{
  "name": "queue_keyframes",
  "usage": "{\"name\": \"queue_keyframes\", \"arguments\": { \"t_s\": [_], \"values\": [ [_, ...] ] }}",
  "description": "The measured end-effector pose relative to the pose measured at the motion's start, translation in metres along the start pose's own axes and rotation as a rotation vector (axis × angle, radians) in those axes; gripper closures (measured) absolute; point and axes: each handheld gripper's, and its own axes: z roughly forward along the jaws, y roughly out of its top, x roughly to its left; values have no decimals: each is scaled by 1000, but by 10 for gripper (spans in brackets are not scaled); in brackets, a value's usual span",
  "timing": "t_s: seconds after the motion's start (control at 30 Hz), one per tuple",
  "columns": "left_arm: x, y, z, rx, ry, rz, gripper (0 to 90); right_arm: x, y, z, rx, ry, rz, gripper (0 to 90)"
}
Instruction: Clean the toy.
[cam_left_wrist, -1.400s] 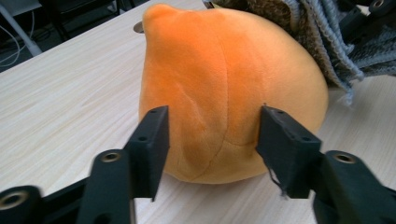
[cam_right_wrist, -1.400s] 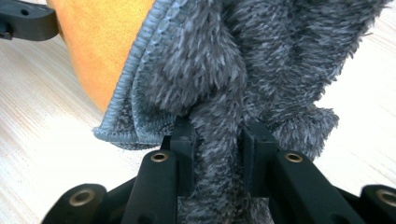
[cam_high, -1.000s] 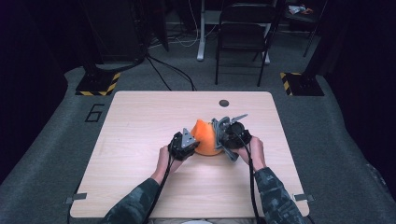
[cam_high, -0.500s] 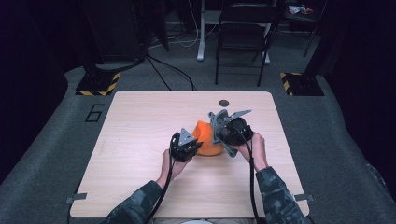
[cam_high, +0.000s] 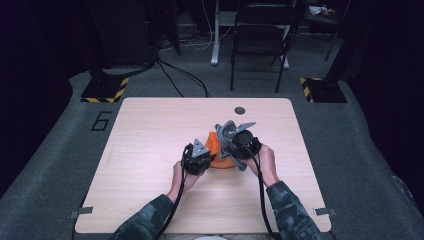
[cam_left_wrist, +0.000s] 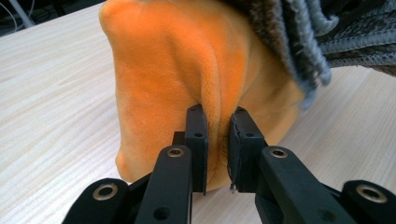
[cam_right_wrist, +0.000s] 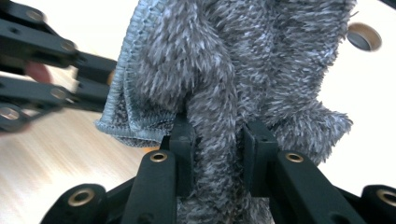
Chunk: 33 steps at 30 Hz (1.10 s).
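Near the middle of the worktop, an orange cloth was pinched in a fold by the left gripper, its jaws clamped on the plush with the lower edge resting on the wood. Just beside it, a grey fuzzy cloth was gripped by the right gripper, jaws pressed on a bunched ridge, and was draped over the top of the orange one.

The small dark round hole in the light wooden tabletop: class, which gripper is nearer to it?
Right. The right gripper lies just below the hole; the left gripper sits farther down-left.
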Motion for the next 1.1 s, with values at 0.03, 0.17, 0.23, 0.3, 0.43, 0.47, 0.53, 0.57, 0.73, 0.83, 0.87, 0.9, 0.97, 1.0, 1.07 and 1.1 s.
{"name": "queue_keyframes", "arguments": {
  "t_s": [0.03,0.17,0.23,0.3,0.43,0.47,0.53,0.57,0.73,0.83,0.87,0.9,0.97,1.0,1.07,1.1],
  "values": [
    [1,0,0,-2,0,-2,795,-2,-2,1,10,2,10,694],
    [2,-1,1,-7,-7,-7,792,-12,-8,3,32,6,38,694],
    [4,-2,1,-10,-14,-4,789,-18,-11,5,45,13,47,693],
    [5,-2,1,-8,-14,-10,787,-23,-14,7,58,16,69,694],
    [6,-2,1,-10,-18,-17,785,-33,-22,13,98,10,101,694],
    [6,-2,1,-9,-17,-17,785,-33,-22,13,98,10,101,694],
    [6,-2,1,-8,-17,-16,785,-38,-26,17,115,19,126,694],
    [6,-2,1,-7,-17,-12,785,-40,-28,19,124,15,133,695],
    [6,-2,1,-7,-18,-14,784,-43,-37,34,162,-2,153,695],
    [6,-2,1,-8,-17,-8,784,-45,-39,38,179,-7,159,695],
    [6,-2,1,-5,-16,-5,784,-47,-40,38,182,-3,163,694],
    [5,-2,1,-8,-15,-9,784,-47,-39,37,187,-10,162,695],
    [6,-2,0,-4,-15,-9,782,-48,-37,30,176,-23,143,695],
    [6,-2,0,-4,-15,-9,782,-48,-37,30,176,-23,143,695],
    [6,-2,0,-12,-14,-14,781,-47,-30,20,151,-25,143,695],
    [5,-2,0,-12,-15,-6,780,-42,-22,7,108,-18,126,695]
  ]
}}
